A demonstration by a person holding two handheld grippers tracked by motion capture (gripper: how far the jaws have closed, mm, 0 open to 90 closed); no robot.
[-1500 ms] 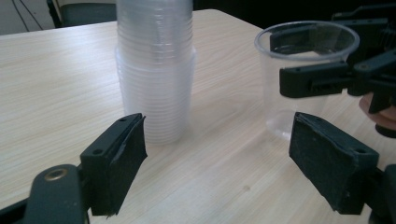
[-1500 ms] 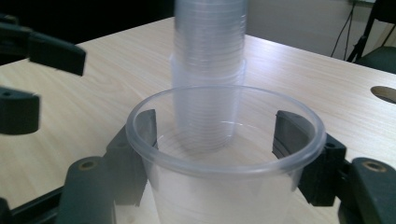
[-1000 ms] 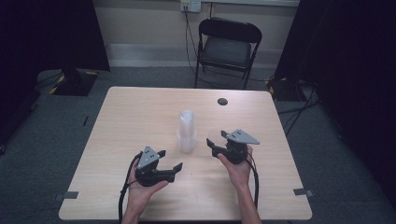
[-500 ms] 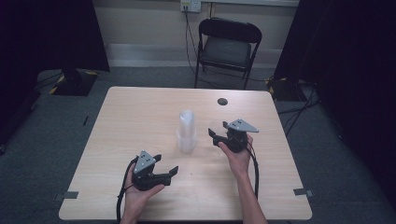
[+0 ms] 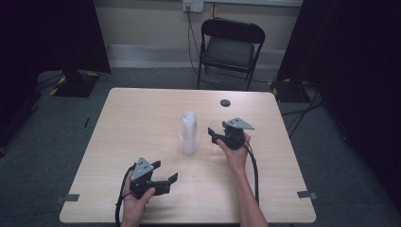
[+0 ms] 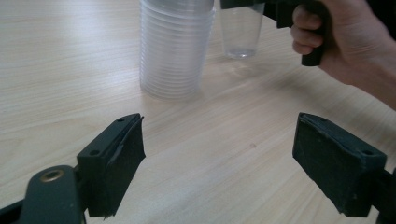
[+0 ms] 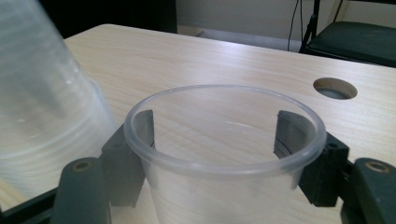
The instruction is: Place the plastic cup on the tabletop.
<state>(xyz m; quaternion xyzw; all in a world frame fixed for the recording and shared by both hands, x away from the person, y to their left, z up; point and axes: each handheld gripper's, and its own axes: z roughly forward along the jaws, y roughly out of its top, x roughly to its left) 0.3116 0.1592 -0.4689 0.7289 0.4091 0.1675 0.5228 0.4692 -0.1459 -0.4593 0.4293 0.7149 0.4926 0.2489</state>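
Table (image 5: 142,123): pale wood top, seen whole in the high view, with a small round hole (image 5: 225,102) near its far edge on the right side
Chair (image 5: 231,47): black folding chair on the grey floor just beyond the far edge of the table
Stack of cups (image 5: 189,134): clear plastic cups nested upside down, standing upright near the middle of the table; in the left gripper view it rises beyond the jaws and a little to their left, well apart from them
Right hand (image 5: 235,153): forearm comes in from the bottom of the high view and lies over the right half of the table, fist closed round the handle
Left hand (image 5: 135,202): low at the near left part of the table, holding its tool just above the near edge
Right gripper (image 5: 218,137): just right of the stack, its 2 jaws set on opposite sides of 1 single cup and pressed against its wall, so it is clamped on that cup
Left gripper (image 5: 166,178): jaws wide apart with bare table between them, nothing held, pointing toward the stack
Single cup (image 7: 224,154): clear, mouth up, rim round and open between the right jaws; in the left gripper view its base stands on the table just beside the stack, apart from it
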